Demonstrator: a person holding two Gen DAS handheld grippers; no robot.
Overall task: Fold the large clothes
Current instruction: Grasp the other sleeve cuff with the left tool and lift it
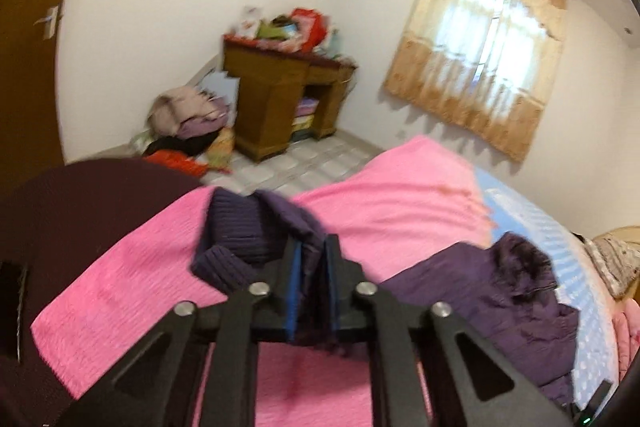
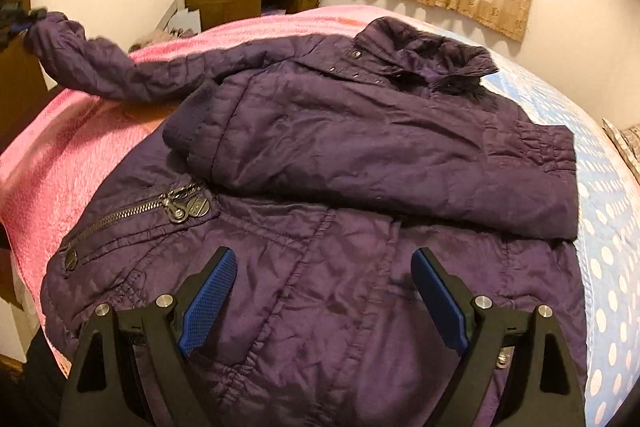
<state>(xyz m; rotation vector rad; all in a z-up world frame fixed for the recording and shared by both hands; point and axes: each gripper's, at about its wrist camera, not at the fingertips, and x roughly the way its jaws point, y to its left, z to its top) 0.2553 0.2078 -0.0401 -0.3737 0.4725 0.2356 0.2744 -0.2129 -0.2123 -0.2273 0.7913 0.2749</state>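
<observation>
Purple padded jacket [image 1: 500,307] lies on the pink bedspread [image 1: 400,195]; the left claw [image 1: 312,267] pinches its sleeve cuff [image 1: 240,239], wooden desk [image 1: 280,99] at twelve o'clock. Right wrist view: right claw [image 2: 324,291] gapes wide over the jacket's hem, nothing held, zipper pull [image 2: 180,211] at ten o'clock.

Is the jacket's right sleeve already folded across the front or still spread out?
Folded: the right sleeve lies across the jacket chest, cuff pointing left. The other sleeve is stretched out, lifted.
</observation>
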